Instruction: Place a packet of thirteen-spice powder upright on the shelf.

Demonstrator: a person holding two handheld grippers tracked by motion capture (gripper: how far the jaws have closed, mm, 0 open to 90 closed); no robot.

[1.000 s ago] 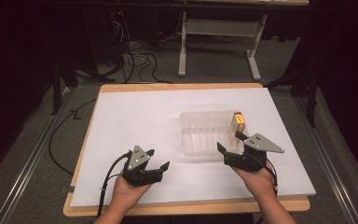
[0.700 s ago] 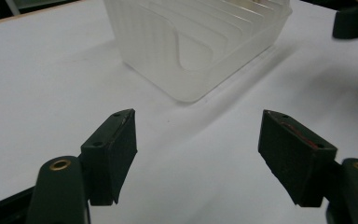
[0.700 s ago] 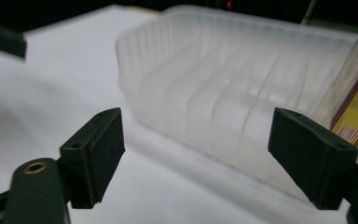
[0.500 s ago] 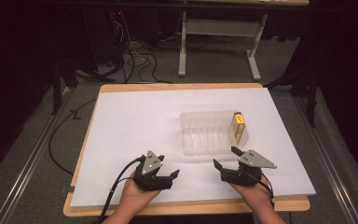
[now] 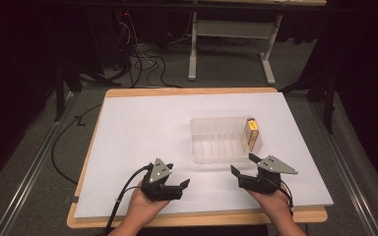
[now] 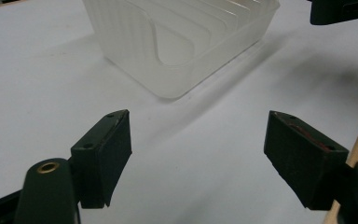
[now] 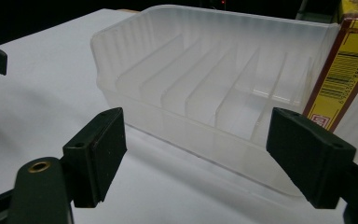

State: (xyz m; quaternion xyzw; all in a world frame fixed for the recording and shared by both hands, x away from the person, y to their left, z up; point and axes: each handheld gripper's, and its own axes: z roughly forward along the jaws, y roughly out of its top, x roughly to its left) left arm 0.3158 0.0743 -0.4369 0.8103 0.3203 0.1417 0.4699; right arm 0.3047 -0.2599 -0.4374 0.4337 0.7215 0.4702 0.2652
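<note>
- a see-through plastic tray point(image 5: 216, 140) sits on the white sheet, a bit right of the middle. it is long, with rounded corners and thin walls inside that cut it into slots.
- a small yellow box point(image 5: 251, 132) stands up in the slot at the tray's right end. it has a dark red edge and a bar code.
- the right gripper point(image 5: 245, 165) is near the tray, just in front of it. its black jaws are spread wide and hold nothing.
- the left gripper point(image 5: 183, 184) is farther left, near the front edge. its jaws are spread wide and hold nothing too.
- the white sheet point(image 5: 142, 132) is flat and smooth. it covers a wooden table point(image 5: 187, 91).
- the floor point(image 5: 39, 196) is grey. black cables point(image 5: 142, 61) lie on it. the room behind is dark.
</note>
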